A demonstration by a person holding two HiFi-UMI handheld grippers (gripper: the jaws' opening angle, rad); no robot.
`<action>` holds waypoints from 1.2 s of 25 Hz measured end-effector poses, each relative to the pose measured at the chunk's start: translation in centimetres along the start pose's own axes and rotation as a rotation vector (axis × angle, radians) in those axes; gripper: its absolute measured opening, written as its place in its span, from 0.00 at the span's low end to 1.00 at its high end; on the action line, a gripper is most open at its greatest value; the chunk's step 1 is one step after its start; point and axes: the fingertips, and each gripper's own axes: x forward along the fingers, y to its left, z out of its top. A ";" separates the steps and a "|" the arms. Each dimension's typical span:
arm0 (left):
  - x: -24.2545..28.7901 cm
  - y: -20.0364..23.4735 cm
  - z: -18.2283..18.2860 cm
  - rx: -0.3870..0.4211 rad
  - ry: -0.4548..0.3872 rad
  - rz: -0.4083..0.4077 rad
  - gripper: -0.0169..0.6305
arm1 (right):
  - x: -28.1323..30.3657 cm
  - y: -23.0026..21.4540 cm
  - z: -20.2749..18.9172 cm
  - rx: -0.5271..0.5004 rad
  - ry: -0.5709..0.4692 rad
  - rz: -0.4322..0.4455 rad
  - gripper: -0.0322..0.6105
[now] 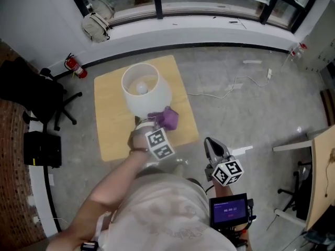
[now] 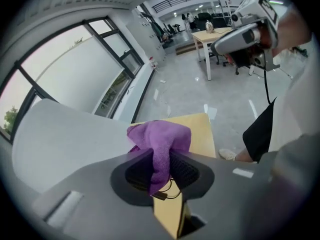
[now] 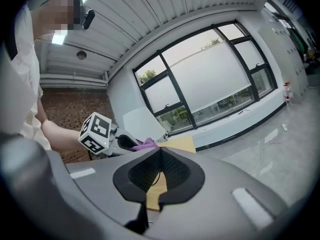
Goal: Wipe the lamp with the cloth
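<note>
A lamp with a white shade (image 1: 145, 88) stands on a small wooden table (image 1: 110, 135). My left gripper (image 1: 156, 122) is at the shade's near right side, shut on a purple cloth (image 1: 167, 118). In the left gripper view the cloth (image 2: 160, 141) bunches out past the jaws, next to the shade (image 2: 65, 139); whether it touches the shade I cannot tell. My right gripper (image 1: 212, 146) hangs off the table's right edge, over the floor. Its jaws (image 3: 159, 154) are shut with nothing in them, and it faces the left gripper (image 3: 122, 141) and the shade (image 3: 142, 124).
A red fire extinguisher (image 1: 76, 67) and a beige backpack (image 1: 96, 26) sit by the window wall. A black office chair (image 1: 36, 95) is left of the table. A white cable (image 1: 230, 88) runs over the floor at the right, near another desk (image 1: 320, 177).
</note>
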 end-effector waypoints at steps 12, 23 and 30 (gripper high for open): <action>-17.2 11.2 -1.6 -0.195 -0.388 0.391 0.16 | 4.1 1.3 -0.2 -0.036 0.049 0.159 0.07; -11.8 10.8 -3.1 -0.016 -0.316 0.413 0.16 | 4.0 2.0 0.4 -0.036 0.042 0.176 0.07; -7.1 6.5 -5.0 -0.019 -0.263 0.248 0.16 | 4.8 2.5 1.2 -0.056 0.025 0.171 0.07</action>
